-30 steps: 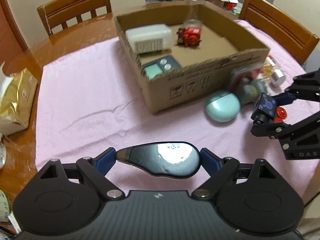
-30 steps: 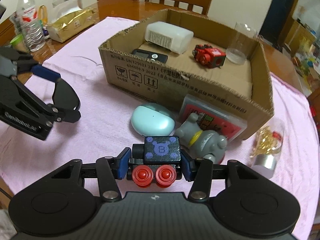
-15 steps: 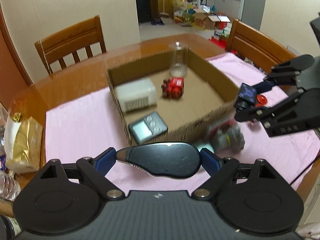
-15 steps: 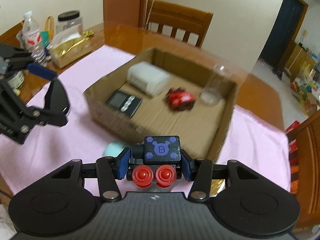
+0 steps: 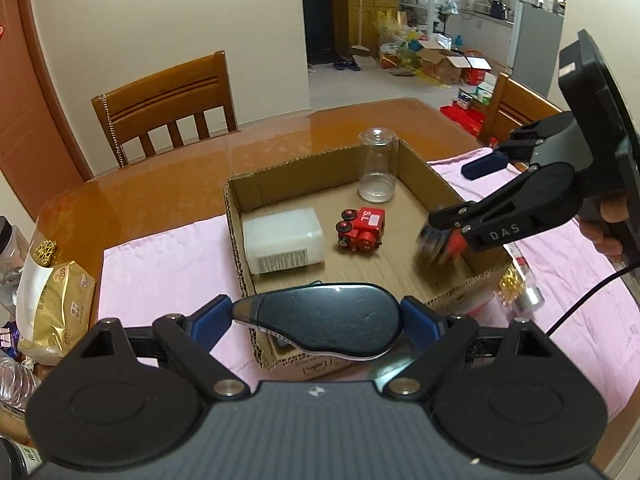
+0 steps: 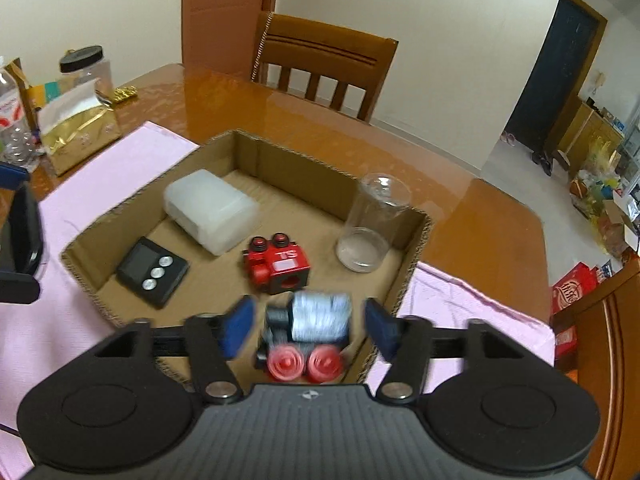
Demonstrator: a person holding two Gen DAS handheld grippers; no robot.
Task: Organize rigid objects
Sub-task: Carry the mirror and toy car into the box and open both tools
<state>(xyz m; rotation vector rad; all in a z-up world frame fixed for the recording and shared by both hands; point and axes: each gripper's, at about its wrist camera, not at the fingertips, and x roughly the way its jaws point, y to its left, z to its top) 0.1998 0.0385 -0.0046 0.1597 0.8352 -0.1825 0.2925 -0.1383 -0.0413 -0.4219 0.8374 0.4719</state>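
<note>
Wooden table (image 5: 168,184) with pink cloth (image 5: 160,268), chairs (image 5: 168,108) around. Cardboard box (image 6: 308,176) near centre. Left gripper (image 5: 316,320) clamps dark mouse (image 5: 328,322) over box's near edge. Right gripper (image 6: 308,324) spread apart, blurred toy block (image 6: 312,332) between fingers above box.

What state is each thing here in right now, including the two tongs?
Left tongs: shut on the dark oval gadget.
Right tongs: open, fingers apart.
Blue toy train: blurred, free between the fingers, over the box.
Red toy train: upright in the cardboard box.
Clear jar: standing, empty.
White container: lying flat.
Digital timer: flat, screen dark.
</note>
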